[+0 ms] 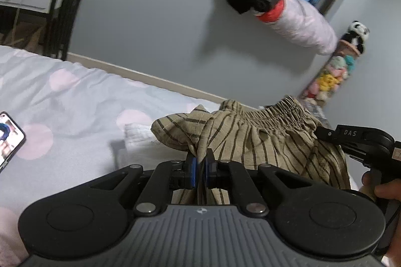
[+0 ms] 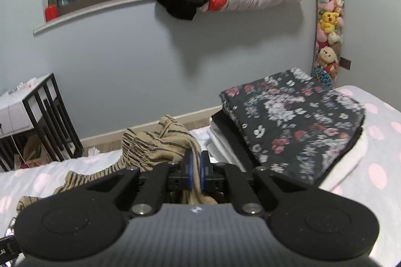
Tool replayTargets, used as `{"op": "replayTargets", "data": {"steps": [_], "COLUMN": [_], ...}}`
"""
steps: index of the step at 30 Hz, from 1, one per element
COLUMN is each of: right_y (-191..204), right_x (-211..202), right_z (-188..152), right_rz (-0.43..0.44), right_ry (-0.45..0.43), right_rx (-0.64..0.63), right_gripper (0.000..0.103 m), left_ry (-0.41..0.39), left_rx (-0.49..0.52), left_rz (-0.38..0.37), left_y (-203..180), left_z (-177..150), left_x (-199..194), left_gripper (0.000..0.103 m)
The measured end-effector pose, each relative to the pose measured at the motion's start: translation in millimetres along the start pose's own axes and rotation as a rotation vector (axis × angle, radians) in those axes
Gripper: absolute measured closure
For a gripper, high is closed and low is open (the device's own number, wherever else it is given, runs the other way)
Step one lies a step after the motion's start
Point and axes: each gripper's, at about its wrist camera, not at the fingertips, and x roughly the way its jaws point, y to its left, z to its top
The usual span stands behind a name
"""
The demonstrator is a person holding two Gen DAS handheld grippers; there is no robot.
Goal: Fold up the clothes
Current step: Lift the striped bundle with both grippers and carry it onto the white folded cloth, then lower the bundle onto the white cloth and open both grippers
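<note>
Tan shorts with dark stripes (image 1: 253, 136) and an elastic waistband are held up over the bed. My left gripper (image 1: 200, 160) is shut on a fold of the fabric. My right gripper (image 2: 195, 161) is shut on another part of the same shorts (image 2: 155, 144), whose rest trails down to the left onto the bed. The right gripper's black body also shows in the left wrist view (image 1: 361, 141), at the right end of the shorts.
The bed (image 1: 75, 96) has a pale sheet with pink dots. A stack of folded clothes topped by a dark floral piece (image 2: 295, 116) lies at the right. A phone (image 1: 7, 136) lies at the left. A black-framed side table (image 2: 37, 116) stands by the grey wall.
</note>
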Motion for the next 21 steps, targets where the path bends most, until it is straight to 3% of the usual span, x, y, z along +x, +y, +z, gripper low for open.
{"op": "replayTargets", "data": {"steps": [8, 13, 16, 21], "right_y": [1.4, -3.7, -6.8, -11.8], "right_x": [64.0, 80.0, 81.3, 64.5], "right_z": [-24.8, -38.0, -39.4, -28.0], "right_rz": [-0.024, -0.076, -0.106, -0.168], "right_ry": [0.099, 0.12, 0.116, 0.062], "right_rx": [-0.037, -0.015, 0.011, 0.037], "right_gripper": [0.096, 0.093, 0.084, 0.075], "left_ry": [0.074, 0.108, 0.118, 0.097], "left_rx": [-0.003, 0.065, 0.081, 0.067], "left_rz": [0.051, 0.082, 0.08, 0.104], "left_y": [14.2, 13.4, 15.4, 20.0], "left_z": [-12.2, -15.2, -13.7, -9.6], "left_x": [33.2, 47.9, 48.9, 39.6], "left_gripper": [0.095, 0.091, 0.083, 0.057]}}
